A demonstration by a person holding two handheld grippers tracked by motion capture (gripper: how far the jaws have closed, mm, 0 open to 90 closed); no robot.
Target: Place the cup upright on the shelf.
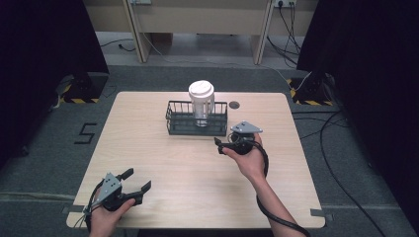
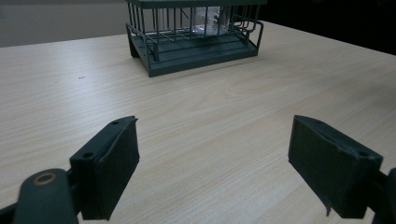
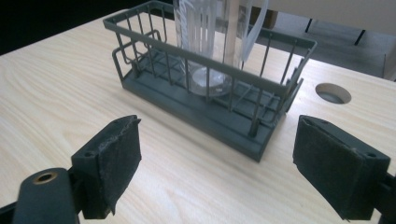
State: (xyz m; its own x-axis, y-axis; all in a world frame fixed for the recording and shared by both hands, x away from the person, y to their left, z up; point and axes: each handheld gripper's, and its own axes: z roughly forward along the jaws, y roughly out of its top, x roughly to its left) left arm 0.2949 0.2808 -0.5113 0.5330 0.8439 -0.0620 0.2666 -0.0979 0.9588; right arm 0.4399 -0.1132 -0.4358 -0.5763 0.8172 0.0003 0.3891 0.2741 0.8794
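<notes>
- The cup (image 1: 201, 101), clear-walled with a white lid, is stood upright inside the basket (image 1: 196, 129), toward the middle of it, so that the wire walls fence it on every side and tipping is hindered.
- In the right gripper view the cup's (image 3: 212, 42) base is seen resting on the basket's (image 3: 210, 119) floor slats; whether it touches the wires cannot be told.
- The basket is set on the far middle of the tabletop (image 1: 197, 173), just beside a round cable hole (image 1: 234, 104), with bare wood left in front of it as room for an approach.
- The right gripper (image 1: 223, 144) is held near the basket's right front corner and pointed at it; its jaws are spread wide with nothing between them, judged to be readiness for a grasp of the basket or cup.
- The left gripper (image 1: 137, 180) is kept low at the near left corner, well apart from the basket, probably parked out of the way; its jaws are likewise spread and empty.
- In the left gripper view the basket (image 2: 196, 46) is seen far ahead across bare wood.
</notes>
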